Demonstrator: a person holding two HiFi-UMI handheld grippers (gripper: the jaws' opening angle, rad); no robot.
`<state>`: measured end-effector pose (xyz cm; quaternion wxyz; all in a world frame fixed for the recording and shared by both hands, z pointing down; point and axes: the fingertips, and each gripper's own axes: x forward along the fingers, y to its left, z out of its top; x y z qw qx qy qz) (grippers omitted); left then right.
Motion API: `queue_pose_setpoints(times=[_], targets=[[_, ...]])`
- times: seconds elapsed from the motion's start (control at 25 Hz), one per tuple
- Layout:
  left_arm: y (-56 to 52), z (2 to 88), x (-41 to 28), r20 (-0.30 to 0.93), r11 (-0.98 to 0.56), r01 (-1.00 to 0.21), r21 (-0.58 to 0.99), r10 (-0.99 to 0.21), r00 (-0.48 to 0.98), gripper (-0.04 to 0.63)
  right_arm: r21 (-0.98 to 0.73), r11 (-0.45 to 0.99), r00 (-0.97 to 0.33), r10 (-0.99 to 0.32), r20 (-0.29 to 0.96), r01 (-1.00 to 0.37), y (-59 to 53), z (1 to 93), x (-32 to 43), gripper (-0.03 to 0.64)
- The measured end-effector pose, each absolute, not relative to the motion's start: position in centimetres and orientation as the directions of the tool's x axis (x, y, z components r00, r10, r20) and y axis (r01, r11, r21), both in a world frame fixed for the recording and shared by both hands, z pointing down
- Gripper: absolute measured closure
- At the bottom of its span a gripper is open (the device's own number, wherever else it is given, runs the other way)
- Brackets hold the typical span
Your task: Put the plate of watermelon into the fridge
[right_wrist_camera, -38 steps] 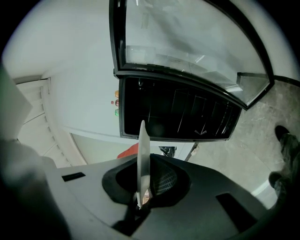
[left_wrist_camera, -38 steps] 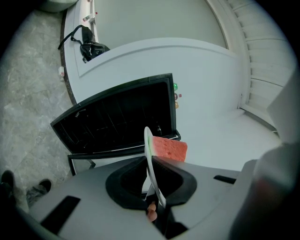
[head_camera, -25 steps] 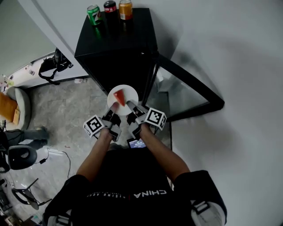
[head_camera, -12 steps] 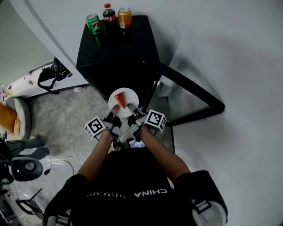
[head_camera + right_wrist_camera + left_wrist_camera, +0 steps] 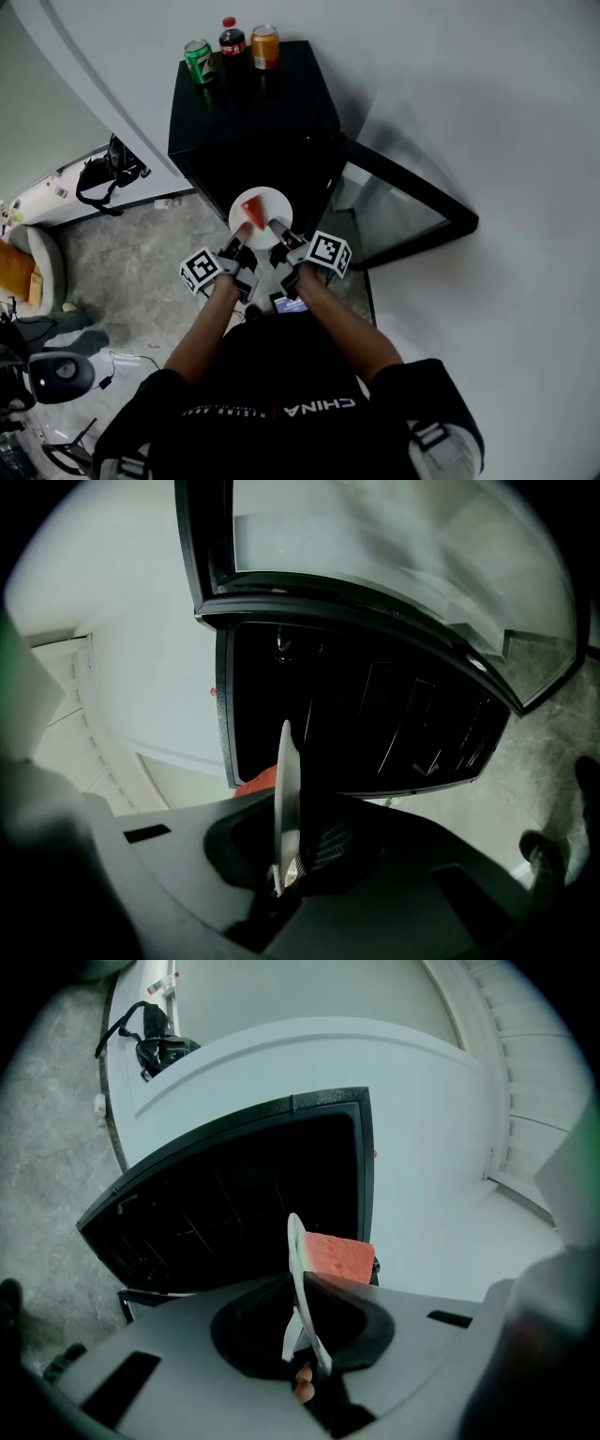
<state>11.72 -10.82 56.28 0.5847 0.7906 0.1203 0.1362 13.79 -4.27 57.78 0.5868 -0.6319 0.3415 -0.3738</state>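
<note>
White wall (image 5: pixel 487 103), grey marbled floor (image 5: pixel 141 234). Black fridge (image 5: pixel 253 103) against the wall, glass door (image 5: pixel 403 202) swung open. On its top: green can (image 5: pixel 198 49), cola bottle (image 5: pixel 232 37), orange can (image 5: pixel 265 37). White plate (image 5: pixel 272 199) with watermelon wedge (image 5: pixel 252 209) sits before the opening, left gripper (image 5: pixel 245 231) and right gripper (image 5: pixel 277 227) both clamped on its near rim.

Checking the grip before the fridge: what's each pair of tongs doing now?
Left tongs: shut on the plate.
Right tongs: shut on the same plate.
</note>
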Motion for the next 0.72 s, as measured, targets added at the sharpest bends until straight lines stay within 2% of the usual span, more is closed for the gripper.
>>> queue_pose_setpoints(times=[0.72], targets=[[-10.74, 56.49, 12.04, 0.074, -0.274, 0.023, 0.961, 0.339, 0.938, 0.56, -0.997, -0.079, 0.47, -0.88, 0.068, -0.002, -4.36, 57.91, 14.22, 0.589]])
